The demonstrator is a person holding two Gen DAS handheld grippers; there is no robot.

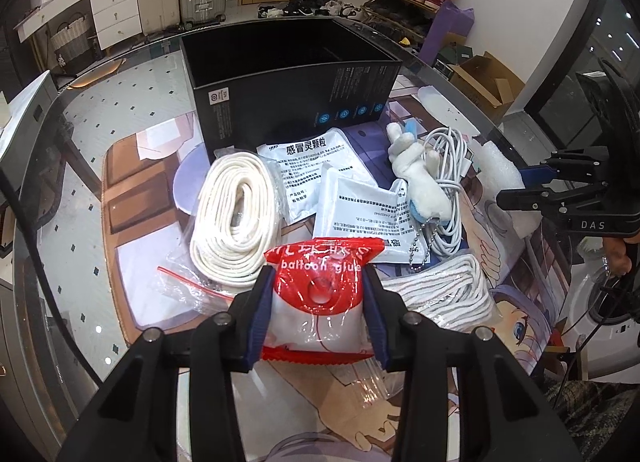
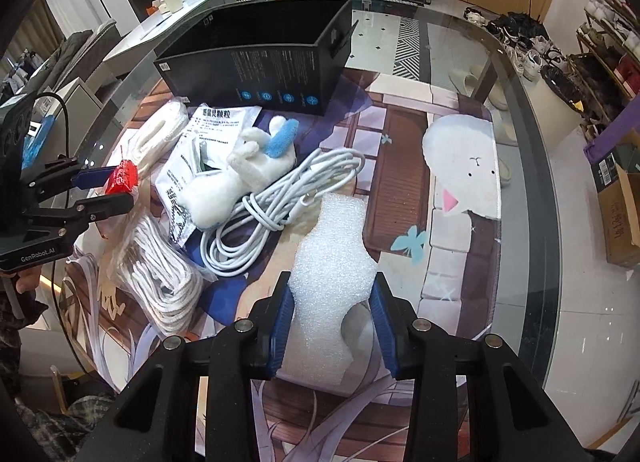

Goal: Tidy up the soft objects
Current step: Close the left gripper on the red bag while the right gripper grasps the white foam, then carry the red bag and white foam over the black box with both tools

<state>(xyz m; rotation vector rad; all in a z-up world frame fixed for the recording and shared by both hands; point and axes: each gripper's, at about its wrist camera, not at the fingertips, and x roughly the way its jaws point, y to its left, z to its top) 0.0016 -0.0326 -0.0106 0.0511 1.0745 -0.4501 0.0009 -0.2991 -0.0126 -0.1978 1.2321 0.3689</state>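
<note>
My left gripper point(image 1: 318, 294) pinches a red-and-clear plastic balloon-glue packet point(image 1: 318, 302) between its blue pads, held in front of the open black cardboard box point(image 1: 288, 102). My right gripper point(image 2: 332, 314) clamps a white foam sheet point(image 2: 332, 262) that lies on the glass table point(image 2: 528, 222) (printed mat beneath), just beside the coiled white charging cable point(image 2: 280, 202) and white plush toy point(image 2: 240, 174).

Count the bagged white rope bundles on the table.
2. One bundle lies left of the sachets, near the black box; the other lies nearer the person, beside the white cable. None appear hidden.
</note>
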